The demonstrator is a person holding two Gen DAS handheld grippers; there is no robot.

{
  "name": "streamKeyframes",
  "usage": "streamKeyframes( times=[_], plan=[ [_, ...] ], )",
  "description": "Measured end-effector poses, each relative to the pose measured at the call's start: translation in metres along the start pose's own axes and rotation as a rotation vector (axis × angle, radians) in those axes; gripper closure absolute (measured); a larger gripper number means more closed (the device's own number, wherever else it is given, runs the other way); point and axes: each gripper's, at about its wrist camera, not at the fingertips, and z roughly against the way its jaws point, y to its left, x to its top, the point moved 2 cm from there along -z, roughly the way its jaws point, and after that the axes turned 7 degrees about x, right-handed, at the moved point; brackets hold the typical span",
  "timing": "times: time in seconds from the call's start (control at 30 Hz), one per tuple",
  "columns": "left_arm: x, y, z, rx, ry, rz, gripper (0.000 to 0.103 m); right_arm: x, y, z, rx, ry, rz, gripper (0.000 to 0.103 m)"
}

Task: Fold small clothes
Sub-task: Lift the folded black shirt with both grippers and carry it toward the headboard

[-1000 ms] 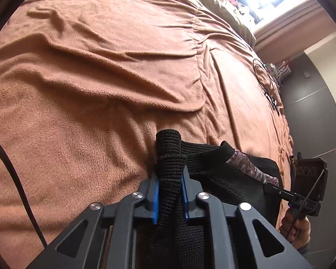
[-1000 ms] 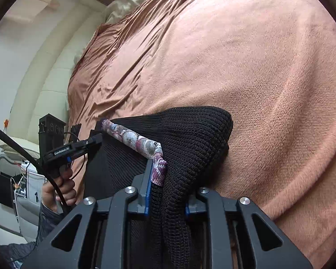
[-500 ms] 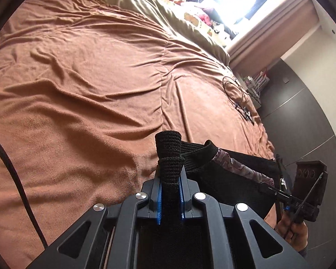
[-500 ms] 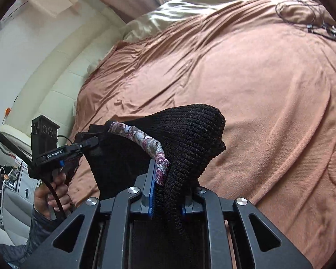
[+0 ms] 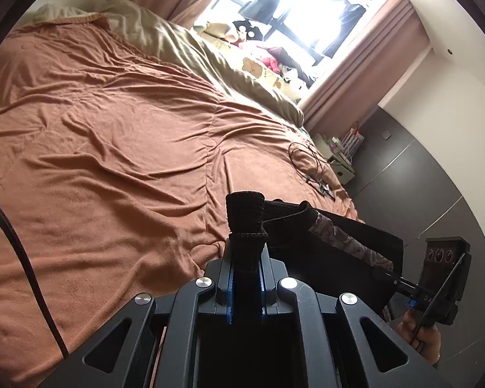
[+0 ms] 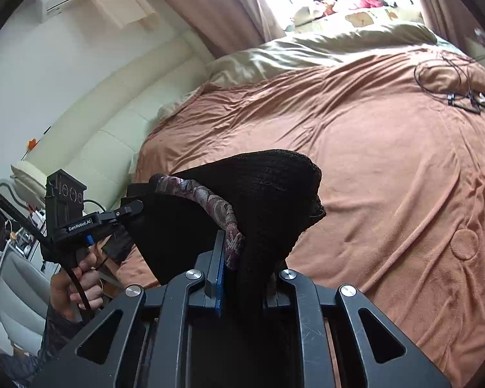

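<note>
Both claws pinch the same black knit garment (image 6: 268, 190) by its upper edge, holding it in the air over the brown bedspread (image 5: 113, 148). The left gripper (image 5: 245, 258) clamps a ribbed corner; the right gripper (image 6: 239, 258) nips the patterned neckline trim (image 6: 210, 197). Held apart like this, the cloth hangs flat, probably ready to lay down for folding.

Both grippers rose and tilted back from the brown blanket (image 5: 119, 148). The black knit garment (image 6: 274, 194), then low against the blanket, was lifted clear of it, stretched between the left gripper (image 5: 245, 258) and right gripper (image 6: 239, 252). The window (image 5: 307, 9), olive duvet (image 6: 323, 48) and black cable (image 6: 452, 84) came into both views.
</note>
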Motion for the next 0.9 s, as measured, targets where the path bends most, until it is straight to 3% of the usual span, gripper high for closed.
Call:
streamKeyframes(
  times=[0.47,0.9],
  plan=[
    [-0.01,-0.012,0.116,-0.016,-0.16,-0.036,0.092,-0.034,0.078,0.058,0.042,-0.083,0.145,0.091],
    [-0.001,0.017,0.211,0.038,-0.279,-0.075,0.092,-0.046,0.129,0.043,0.099,-0.086,0.212,0.091]
  ],
)
